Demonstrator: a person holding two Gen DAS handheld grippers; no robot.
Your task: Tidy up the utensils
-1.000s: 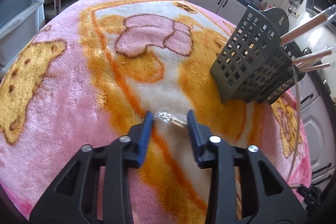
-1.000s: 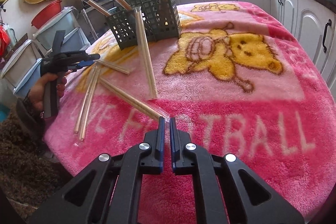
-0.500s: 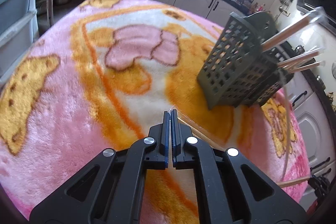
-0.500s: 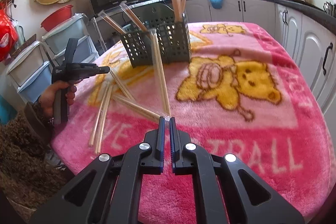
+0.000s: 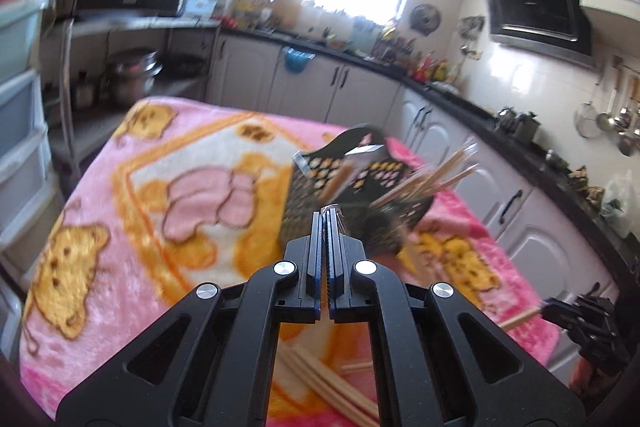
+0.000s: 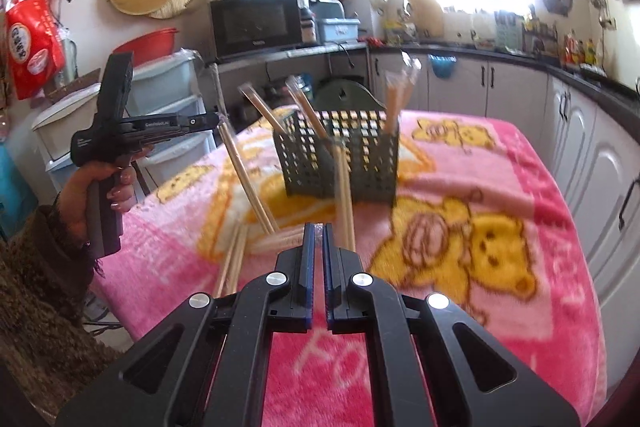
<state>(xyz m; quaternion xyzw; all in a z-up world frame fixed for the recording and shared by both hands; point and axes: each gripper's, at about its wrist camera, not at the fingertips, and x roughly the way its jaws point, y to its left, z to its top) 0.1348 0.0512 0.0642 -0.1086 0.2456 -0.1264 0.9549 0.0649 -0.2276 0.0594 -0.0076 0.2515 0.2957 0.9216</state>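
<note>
Above the blanket (image 6: 460,155), both grippers (image 6: 316,227) clamp wrapped chopsticks (image 6: 244,171).

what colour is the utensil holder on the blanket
Dark grey-green, with a square-hole grid pattern; the utensil holder shows best in the right wrist view.

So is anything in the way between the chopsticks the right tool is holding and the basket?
Nothing visible blocks it. The right tool holds wrapped chopsticks that hang in front of the basket, with only open air and blanket between.
</note>
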